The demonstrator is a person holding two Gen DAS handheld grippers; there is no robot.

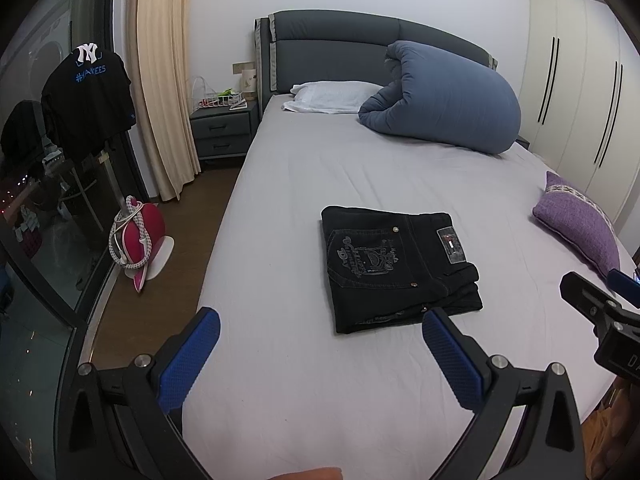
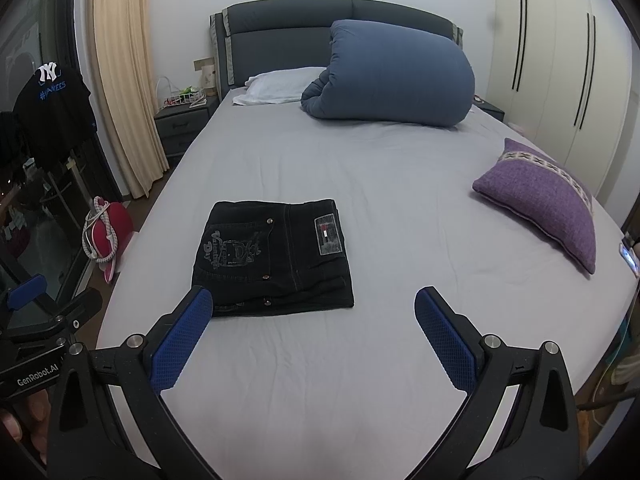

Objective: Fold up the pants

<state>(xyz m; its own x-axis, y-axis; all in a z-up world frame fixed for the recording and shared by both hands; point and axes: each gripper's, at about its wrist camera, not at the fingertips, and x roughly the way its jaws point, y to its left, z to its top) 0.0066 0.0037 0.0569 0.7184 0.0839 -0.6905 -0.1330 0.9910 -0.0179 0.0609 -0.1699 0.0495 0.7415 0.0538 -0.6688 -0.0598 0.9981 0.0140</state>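
Looking at the pants [image 2: 276, 254], we'd say they're pretty much done: a compact black rectangle on the bed [image 2: 400, 184], pocket side up, sitting at about 11 o'clock from the right hand-held gripper [image 2: 314, 306] and 1 o'clock from the left hand-held gripper [image 1: 320, 326]. Both hover wide open, holding nothing. If we tidy anything, it's the bottom layers poking out at the near edge, so nudge them in gently without dragging the stack.
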